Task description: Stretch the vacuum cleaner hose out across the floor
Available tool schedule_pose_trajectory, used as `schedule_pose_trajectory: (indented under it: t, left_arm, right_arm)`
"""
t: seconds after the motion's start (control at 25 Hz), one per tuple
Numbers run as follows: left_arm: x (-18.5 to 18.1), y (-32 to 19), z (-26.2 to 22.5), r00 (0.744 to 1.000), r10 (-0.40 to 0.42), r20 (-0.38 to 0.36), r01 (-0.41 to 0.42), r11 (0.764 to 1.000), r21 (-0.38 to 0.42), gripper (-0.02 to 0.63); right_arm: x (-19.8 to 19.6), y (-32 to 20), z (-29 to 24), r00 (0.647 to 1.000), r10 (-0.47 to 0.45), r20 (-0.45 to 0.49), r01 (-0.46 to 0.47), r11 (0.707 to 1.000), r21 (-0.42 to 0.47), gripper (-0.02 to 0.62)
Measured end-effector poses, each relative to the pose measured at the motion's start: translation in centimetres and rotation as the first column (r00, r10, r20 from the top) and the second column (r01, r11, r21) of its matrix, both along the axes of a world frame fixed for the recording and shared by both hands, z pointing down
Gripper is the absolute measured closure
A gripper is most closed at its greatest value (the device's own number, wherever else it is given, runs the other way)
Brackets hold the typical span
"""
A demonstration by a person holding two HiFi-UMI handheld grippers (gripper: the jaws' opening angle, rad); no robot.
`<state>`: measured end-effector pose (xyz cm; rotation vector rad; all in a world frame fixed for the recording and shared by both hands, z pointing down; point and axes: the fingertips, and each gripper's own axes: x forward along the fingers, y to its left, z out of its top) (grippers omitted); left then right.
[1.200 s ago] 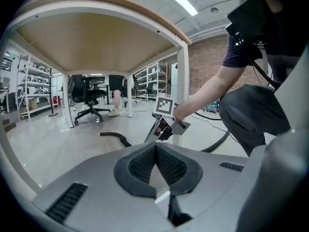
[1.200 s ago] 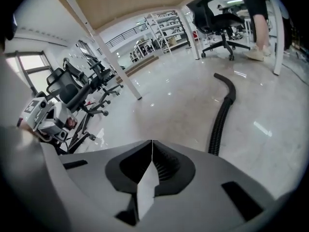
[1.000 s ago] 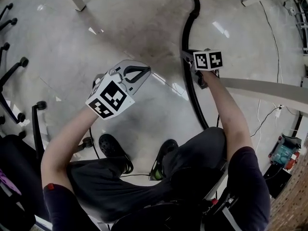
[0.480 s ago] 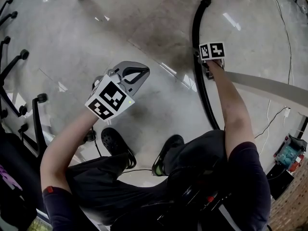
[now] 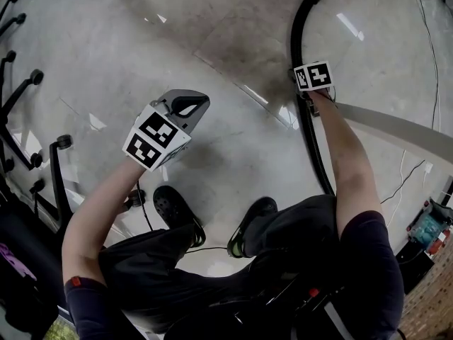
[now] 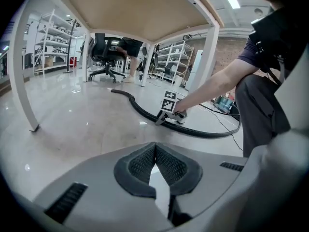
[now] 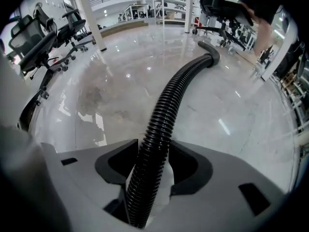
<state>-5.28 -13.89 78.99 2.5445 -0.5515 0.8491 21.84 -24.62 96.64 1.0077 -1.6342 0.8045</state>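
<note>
A black ribbed vacuum hose [image 5: 297, 34] lies in a long curve on the pale polished floor, from the top of the head view down past the person's right knee. My right gripper [image 5: 306, 106] is low at the floor and straddles it. In the right gripper view the hose [image 7: 166, 105] runs between the wide jaws of the right gripper [image 7: 154, 163], with a gap at the right pad, so it stands open around it. My left gripper [image 5: 198, 101] hovers over bare floor, left of the hose. Its jaws are shut and empty [image 6: 154, 166]. From there the hose [image 6: 145, 112] and the right gripper [image 6: 166, 119] show ahead.
Office chairs [image 5: 21, 112] stand at the left edge. A white table edge [image 5: 396, 129] crosses at the right, with thin cables [image 5: 417, 168] on the floor beyond it. The person's shoes [image 5: 173, 211] are near the bottom. A table leg [image 6: 19, 81] stands to the left.
My right gripper has moved a little forward along the hose, away from the body. My left gripper has turned slightly and stayed over the same patch of floor.
</note>
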Motion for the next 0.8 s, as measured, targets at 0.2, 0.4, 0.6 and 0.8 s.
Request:
schedule_pose_trajectory:
  t: [0.2, 0.4, 0.6, 0.8]
  left_arm:
    - [-0.6, 0.0, 1.1, 0.999, 0.012, 0.034, -0.012, 1.0, -0.007, 0.598]
    - [-0.9, -0.7, 0.9, 0.999, -0.001, 0.034, 0.001, 1.0, 0.006, 0.597]
    - [-1.4, 0.0, 1.7, 0.998, 0.008, 0.062, -0.008, 1.0, -0.002, 0.598]
    - [-2.4, -0.1, 2.5, 0.997, -0.016, 0.079, 0.019, 0.999, -0.05, 0.598]
  right_arm:
    - [-3.0, 0.5, 0.2, 0.992, -0.122, 0.029, 0.122, 0.992, 0.014, 0.408]
    - [-7.4, 1.7, 0.1, 0.962, -0.263, 0.075, 0.263, 0.965, 0.018, 0.408]
    - [-12.5, 4.4, 0.0, 0.89, -0.437, 0.126, 0.439, 0.898, 0.014, 0.407]
    - [-16.8, 7.8, -0.2, 0.801, -0.576, 0.162, 0.585, 0.811, -0.012, 0.405]
